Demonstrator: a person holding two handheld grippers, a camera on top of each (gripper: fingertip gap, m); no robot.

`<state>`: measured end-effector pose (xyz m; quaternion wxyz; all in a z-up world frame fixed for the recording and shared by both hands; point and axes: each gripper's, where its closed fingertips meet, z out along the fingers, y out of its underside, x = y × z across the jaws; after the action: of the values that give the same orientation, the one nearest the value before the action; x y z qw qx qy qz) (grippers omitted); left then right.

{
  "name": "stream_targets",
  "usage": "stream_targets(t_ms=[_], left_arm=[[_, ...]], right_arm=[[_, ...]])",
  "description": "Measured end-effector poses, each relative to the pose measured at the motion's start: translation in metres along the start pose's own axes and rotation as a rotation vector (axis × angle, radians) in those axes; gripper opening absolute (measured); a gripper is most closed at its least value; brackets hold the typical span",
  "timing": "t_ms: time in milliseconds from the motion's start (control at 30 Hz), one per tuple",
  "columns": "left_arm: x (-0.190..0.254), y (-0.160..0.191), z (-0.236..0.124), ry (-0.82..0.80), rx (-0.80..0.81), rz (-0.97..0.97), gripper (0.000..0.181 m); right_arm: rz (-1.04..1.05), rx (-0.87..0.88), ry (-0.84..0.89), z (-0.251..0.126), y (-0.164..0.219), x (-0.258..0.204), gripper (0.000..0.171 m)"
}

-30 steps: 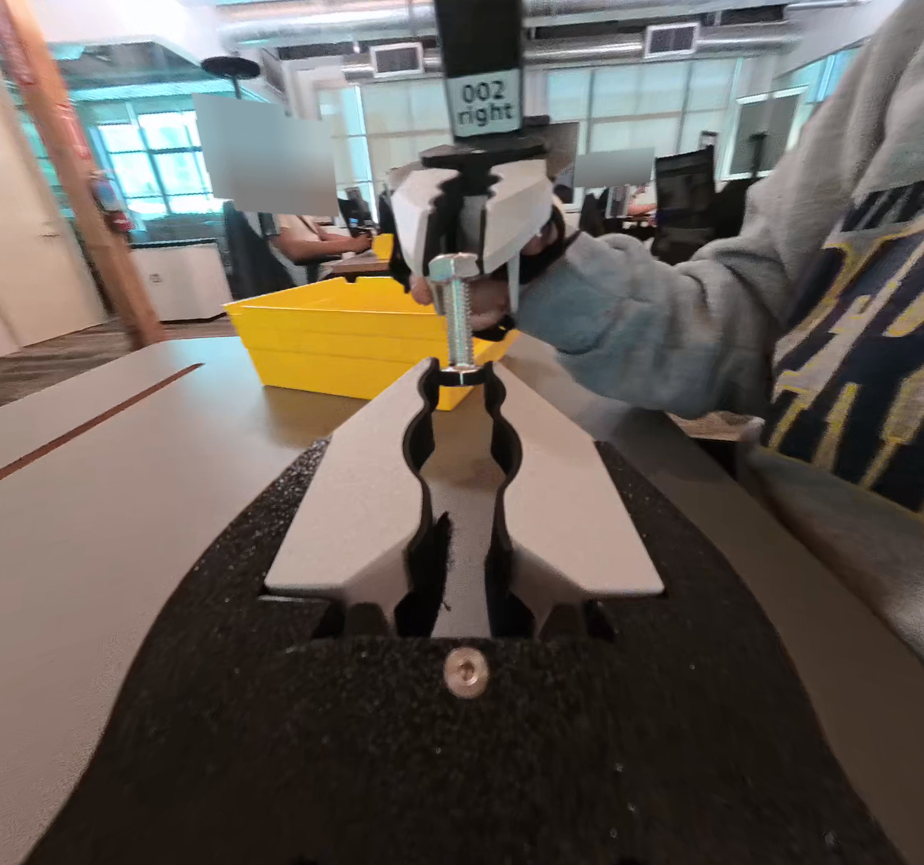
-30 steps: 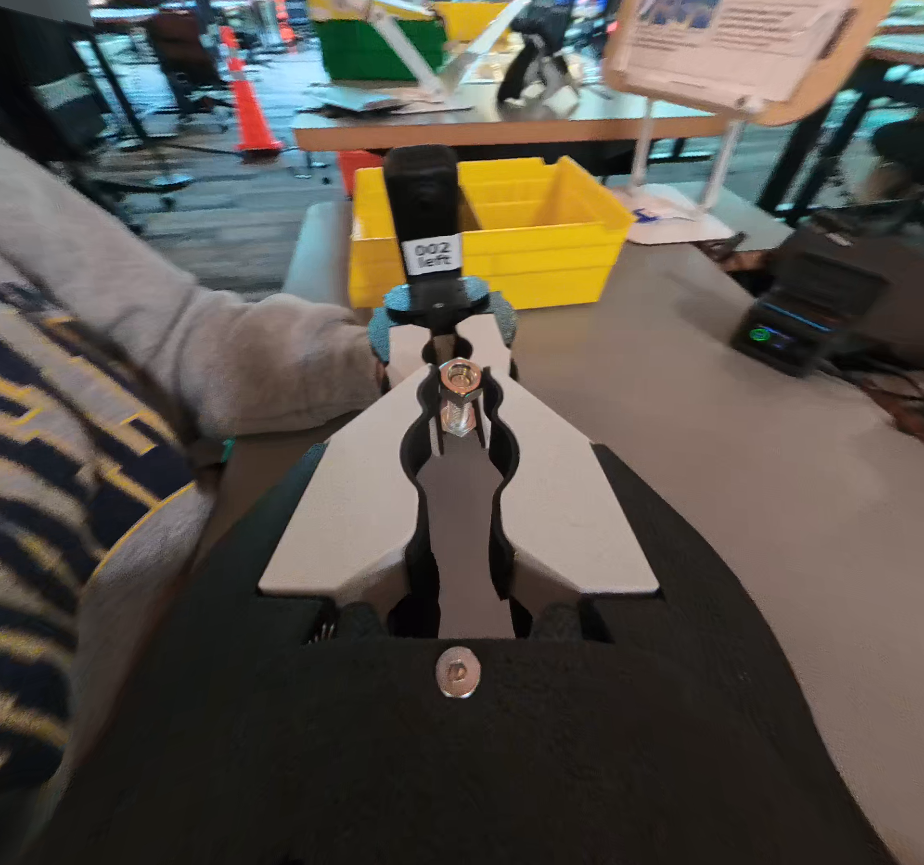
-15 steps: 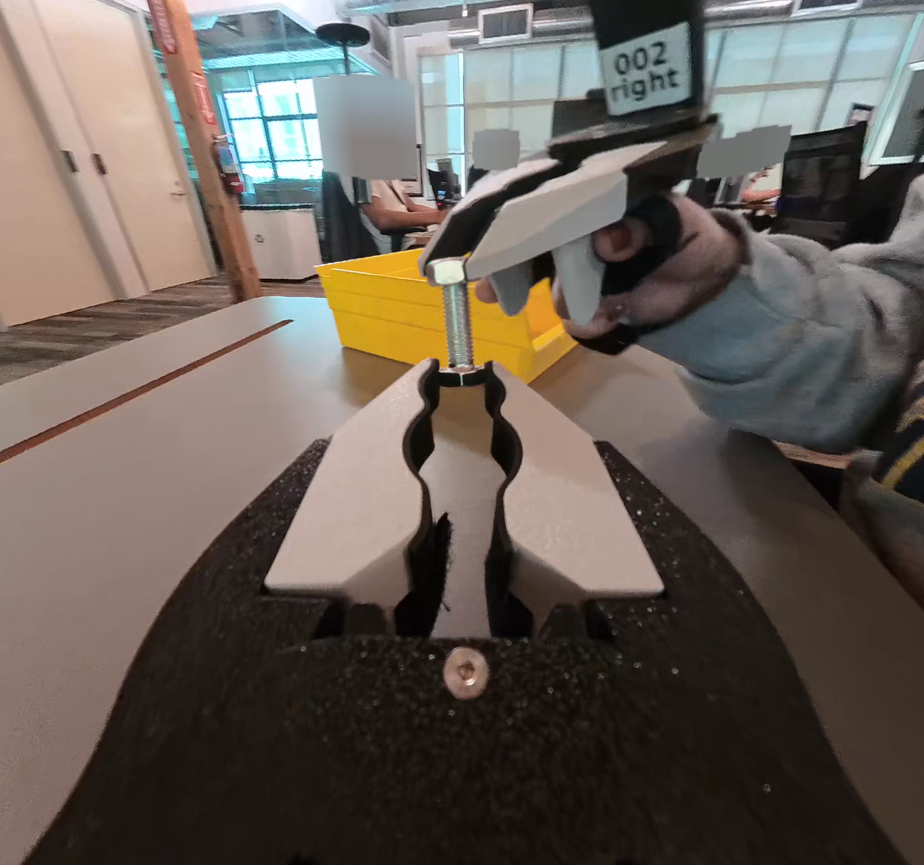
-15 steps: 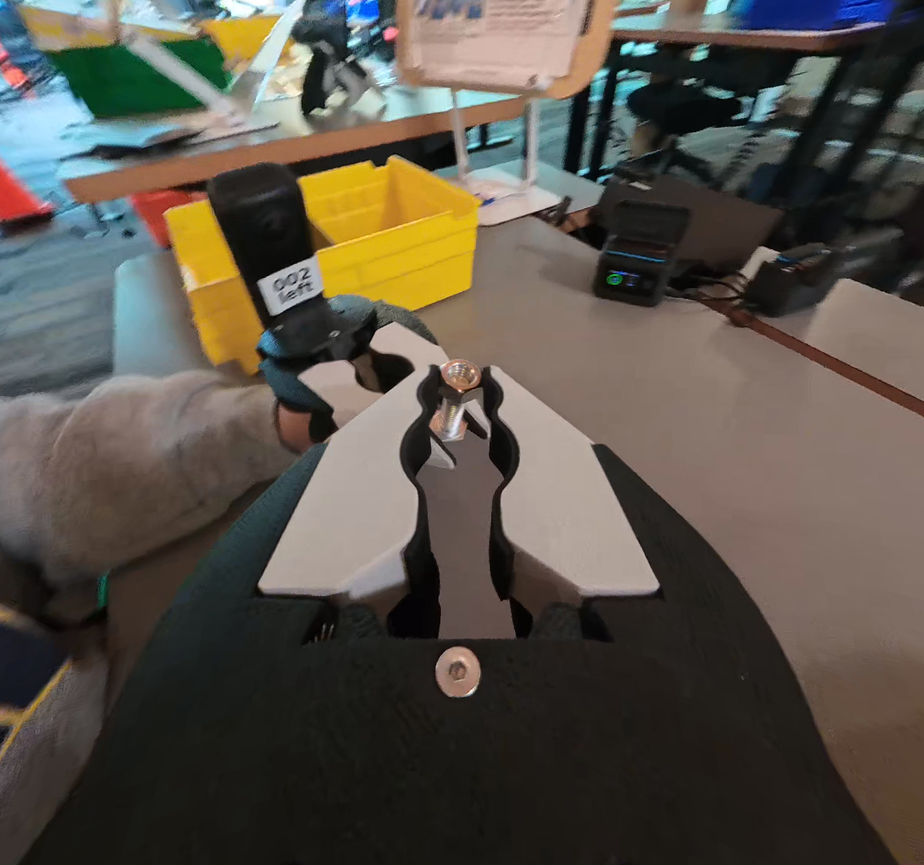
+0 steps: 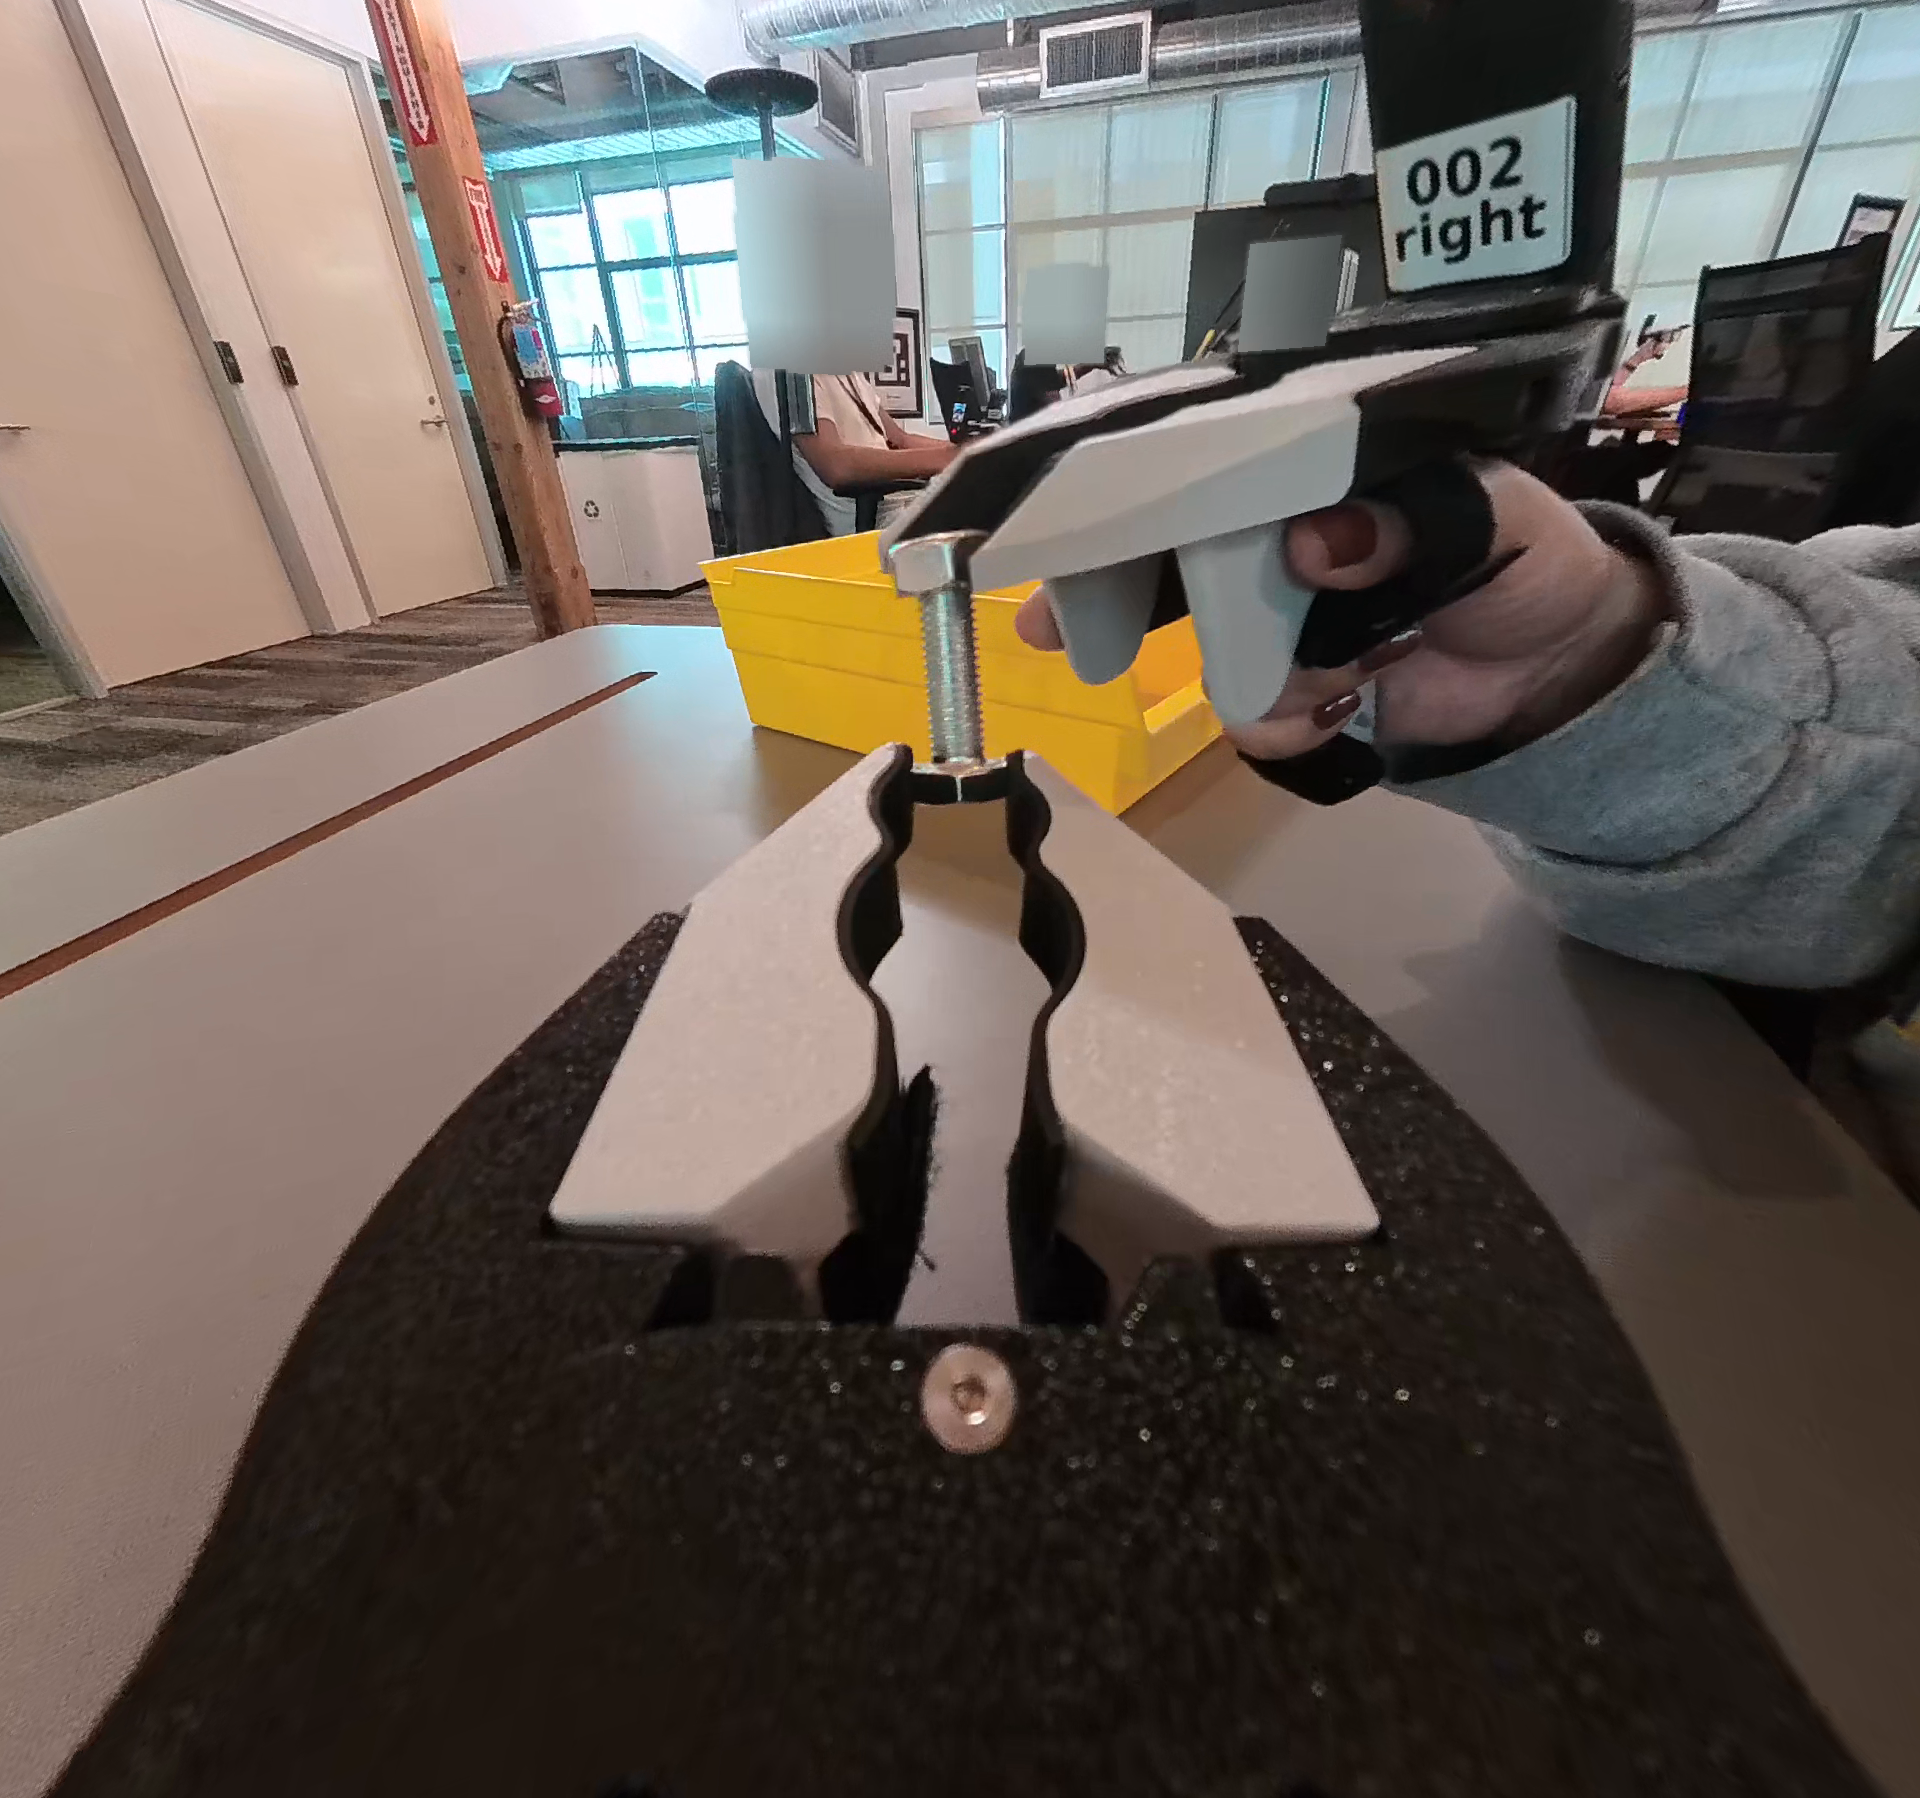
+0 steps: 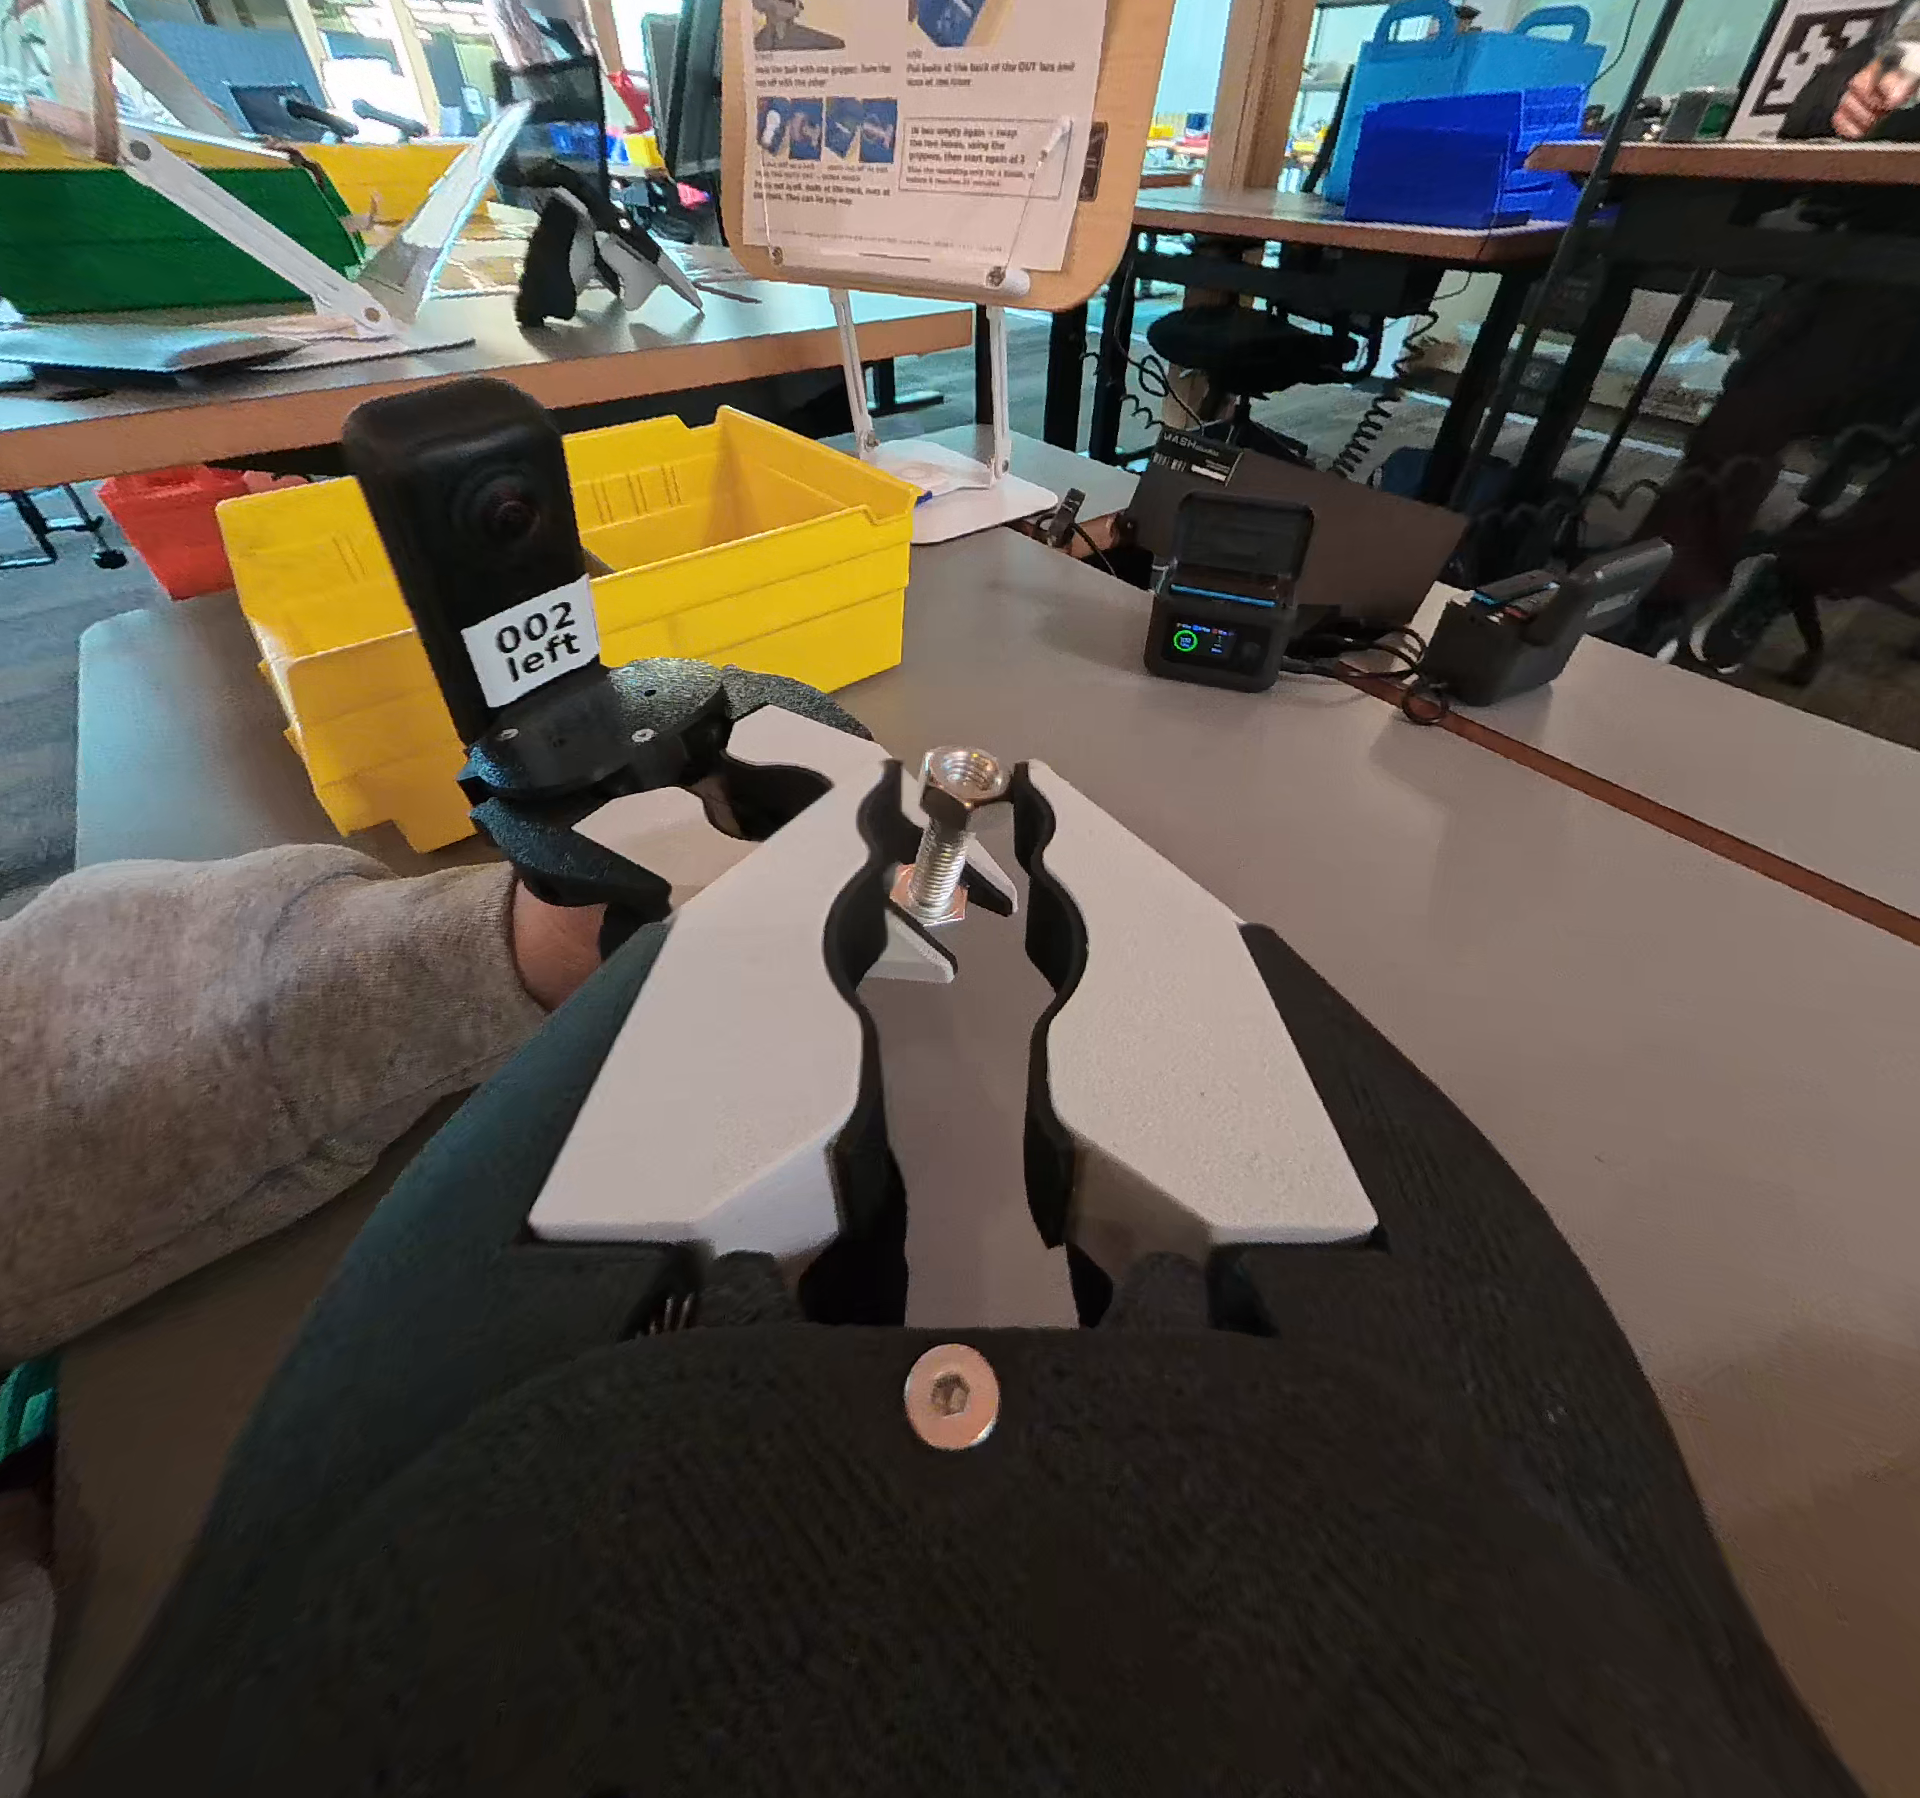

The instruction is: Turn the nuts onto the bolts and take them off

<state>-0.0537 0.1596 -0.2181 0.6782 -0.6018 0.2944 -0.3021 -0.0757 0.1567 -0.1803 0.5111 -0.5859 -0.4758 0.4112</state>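
Note:
A silver bolt (image 5: 954, 668) stands upright between my two grippers above the grey table (image 5: 312, 917). My left gripper (image 5: 961, 777) is shut on the nut (image 5: 961, 790) at the bolt's lower end. My right gripper (image 5: 935, 533) comes in from the right and is shut on the bolt's hex head. In the right wrist view my right gripper (image 6: 961, 772) clamps the head, the threaded shaft of the bolt (image 6: 940, 849) runs down to the nut (image 6: 932, 907), and my left gripper (image 6: 951, 922) holds that nut from the left.
A yellow bin (image 5: 790, 605) stands on the table just behind the bolt; it also shows in the right wrist view (image 6: 748, 626). A black printer (image 6: 1226, 595), another black device (image 6: 1538, 626) with cables, and a board on a stand (image 6: 935, 65) are at the right. Grey sleeves (image 5: 1662, 761) reach in. Only a small space, under 4 cm, lies between the two pairs of fingers.
The right gripper has swung from head-on to the right side of the bolt while still gripping its head. The left gripper keeps the nut; its view has panned left.

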Motion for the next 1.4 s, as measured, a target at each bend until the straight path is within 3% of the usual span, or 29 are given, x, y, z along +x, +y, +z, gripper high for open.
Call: stream_targets(t_ms=[167, 267, 367, 433, 800, 1000, 1167, 1400], left_arm=[[0.007, -0.005, -0.001, 0.051, 0.031, -0.005, 0.016], [0.032, -0.016, -0.003, 0.233, 0.086, -0.050, 0.016], [0.057, -0.024, -0.008, 0.433, 0.129, -0.148, 0.016], [0.068, -0.028, -0.012, 0.529, 0.154, -0.203, 0.016], [0.085, -0.034, -0.021, 0.689, 0.173, -0.296, 0.016], [0.078, -0.028, -0.017, 0.625, 0.144, -0.266, 0.016], [0.047, -0.015, -0.007, 0.398, 0.093, -0.209, 0.016], [0.008, -0.005, -0.002, 0.088, 0.043, -0.097, 0.016]], right_arm=[[0.012, 0.073, -0.093, -0.002, -0.005, -0.009, 0.044], [0.049, 0.194, -0.325, -0.014, -0.021, -0.030, 0.051], [0.120, 0.228, -0.620, -0.033, -0.028, -0.055, 0.050], [0.141, 0.215, -0.718, -0.039, -0.026, -0.061, 0.049], [0.213, 0.225, -0.873, -0.043, -0.024, -0.076, 0.026], [0.172, 0.196, -0.780, -0.036, -0.019, -0.065, 0.018], [0.060, 0.164, -0.506, -0.015, -0.009, -0.036, 0.018], [0.025, 0.260, -0.095, 0.011, -0.008, -0.003, 0.018]])
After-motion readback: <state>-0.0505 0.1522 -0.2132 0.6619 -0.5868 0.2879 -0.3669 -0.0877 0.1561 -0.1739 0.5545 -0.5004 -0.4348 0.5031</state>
